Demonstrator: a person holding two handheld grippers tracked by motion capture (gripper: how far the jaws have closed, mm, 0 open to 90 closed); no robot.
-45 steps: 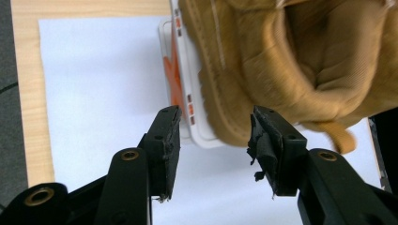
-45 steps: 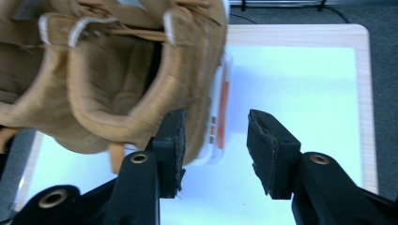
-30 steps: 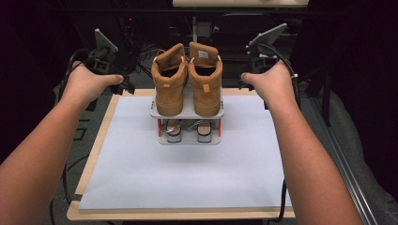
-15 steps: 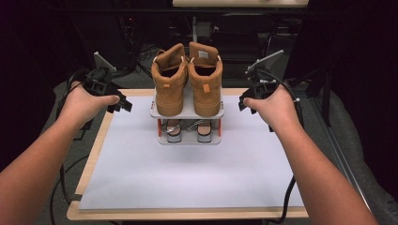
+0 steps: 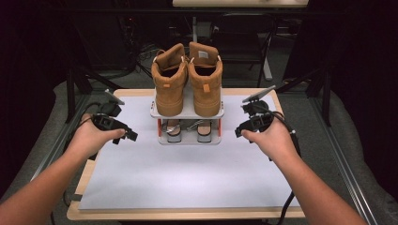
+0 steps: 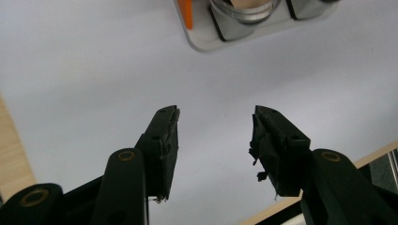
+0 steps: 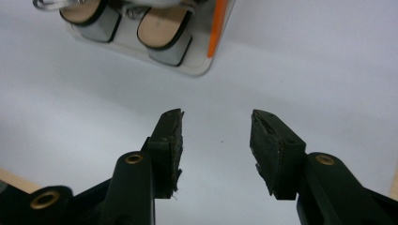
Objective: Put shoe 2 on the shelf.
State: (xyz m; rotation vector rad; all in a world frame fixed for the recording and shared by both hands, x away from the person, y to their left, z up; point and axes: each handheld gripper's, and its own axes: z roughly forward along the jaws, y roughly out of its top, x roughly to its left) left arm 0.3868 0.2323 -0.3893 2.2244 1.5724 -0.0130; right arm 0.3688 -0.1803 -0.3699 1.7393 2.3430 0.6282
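Note:
A small grey two-shelf rack stands at the back of the white mat. A pair of tan boots sits on its top shelf, heels toward me, and a pair of sandals sits on the lower shelf. My left gripper hovers low over the mat to the left of the rack. My right gripper hovers to the rack's right. In the left gripper view my left gripper is open and holds nothing; the right gripper stands the same. Both have just opened slightly wider.
The mat lies on a wooden table with its edges showing at the sides and front. A corner of the rack's base lies ahead of the left jaws. The rack's base with an orange post lies ahead of the right jaws. Dark frames and cables surround the table.
Both hands have come down from beside the boots to mat level, one on each side of the rack's lower shelf, and drawn a little toward me. The rack and shoes have not moved.

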